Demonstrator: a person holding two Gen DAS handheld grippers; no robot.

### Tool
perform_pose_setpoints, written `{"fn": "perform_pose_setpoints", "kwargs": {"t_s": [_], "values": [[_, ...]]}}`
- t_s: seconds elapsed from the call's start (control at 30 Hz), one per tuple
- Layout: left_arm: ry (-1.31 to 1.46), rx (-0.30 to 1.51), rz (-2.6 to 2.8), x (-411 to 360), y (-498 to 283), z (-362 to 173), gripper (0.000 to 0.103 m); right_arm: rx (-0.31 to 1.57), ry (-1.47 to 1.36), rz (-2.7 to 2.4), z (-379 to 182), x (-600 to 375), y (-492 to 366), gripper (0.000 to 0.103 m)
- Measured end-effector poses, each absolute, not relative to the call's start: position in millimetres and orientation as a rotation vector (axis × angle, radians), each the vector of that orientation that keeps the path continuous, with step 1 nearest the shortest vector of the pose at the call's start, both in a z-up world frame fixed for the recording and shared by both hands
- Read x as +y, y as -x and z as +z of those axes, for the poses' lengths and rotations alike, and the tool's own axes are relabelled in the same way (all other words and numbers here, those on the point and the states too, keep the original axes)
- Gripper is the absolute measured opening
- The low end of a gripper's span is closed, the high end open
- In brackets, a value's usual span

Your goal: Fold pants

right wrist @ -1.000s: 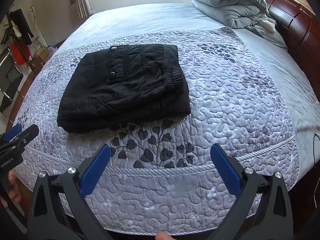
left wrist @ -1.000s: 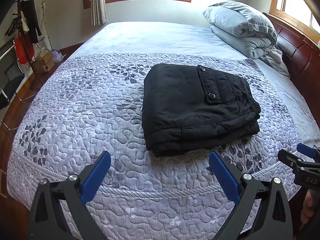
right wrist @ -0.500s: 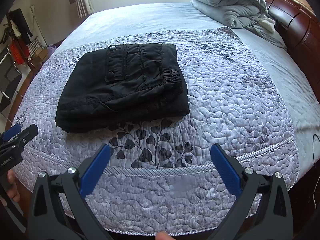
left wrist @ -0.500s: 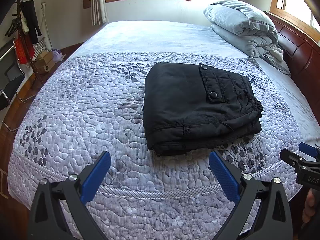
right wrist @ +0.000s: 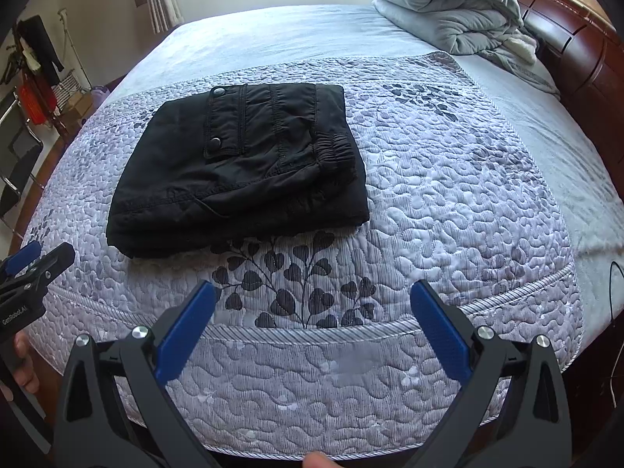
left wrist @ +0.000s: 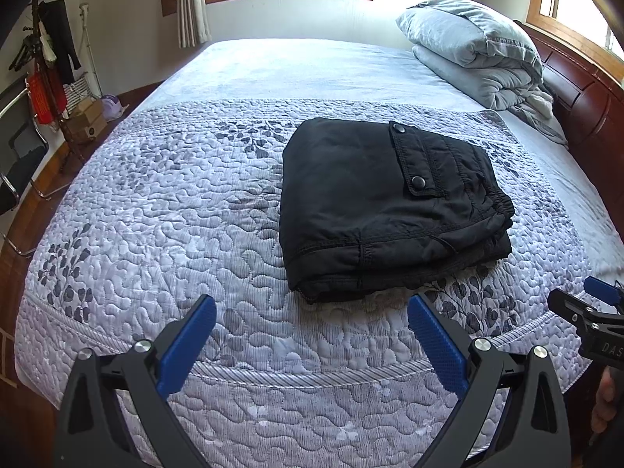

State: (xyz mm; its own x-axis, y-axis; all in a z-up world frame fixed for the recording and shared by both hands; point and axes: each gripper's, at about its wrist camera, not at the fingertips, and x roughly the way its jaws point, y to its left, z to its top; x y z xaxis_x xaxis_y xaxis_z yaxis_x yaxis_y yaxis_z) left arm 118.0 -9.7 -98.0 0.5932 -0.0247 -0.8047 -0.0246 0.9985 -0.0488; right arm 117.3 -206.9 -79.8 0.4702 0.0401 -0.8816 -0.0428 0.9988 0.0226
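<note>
pants: we see the black padded pants (left wrist: pixel 390 202) already folded into a compact stack, snap-flap pocket on top, lying on the grey-lilac quilted bedspread (left wrist: pixel 163 210) near the foot edge of the bed.
left gripper (left wrist: pixel 312 335): blue-padded jaws spread wide, nothing between them, hovering over the bedspread just short of the stack's near edge.
right gripper (right wrist: pixel 312 319): same, jaws wide apart and empty, over the leaf print, pants ahead and to its left.
progress: we judge the fold done; at most a squaring-up is left.
risk 1: padded fabric looks springy, and the layers at the elastic waistband corner (right wrist: pixel 339 144) sit uneven; a nudge there could let the top layer slide open.
risk 2: the stack sits close to the bed edge; a drag toward us could pull it off or bunch the bedspread.
risk 3: grabbing only the top layer would unfold it; any lift needs all layers.
left view only: the stack's left folded edge, and the right gripper's tip at far right.
right view only: the waistband side and its offset layers, a cable (right wrist: pixel 614 312) down the bed's right side, and the left gripper at far left.
both: grey folded duvet (left wrist: pixel 472 50) at the headboard, well apart from the pants.
</note>
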Motion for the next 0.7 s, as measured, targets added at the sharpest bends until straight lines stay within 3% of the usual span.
{"fn": "perform_pose_setpoints", "kwargs": {"t_s": [0.7], "values": [[0.084,0.928,-0.011,-5.8,-119.0,-97.4,0.099,1.095,0.009,0.048,-86.2,-206.1,-118.3,0.1]]}}
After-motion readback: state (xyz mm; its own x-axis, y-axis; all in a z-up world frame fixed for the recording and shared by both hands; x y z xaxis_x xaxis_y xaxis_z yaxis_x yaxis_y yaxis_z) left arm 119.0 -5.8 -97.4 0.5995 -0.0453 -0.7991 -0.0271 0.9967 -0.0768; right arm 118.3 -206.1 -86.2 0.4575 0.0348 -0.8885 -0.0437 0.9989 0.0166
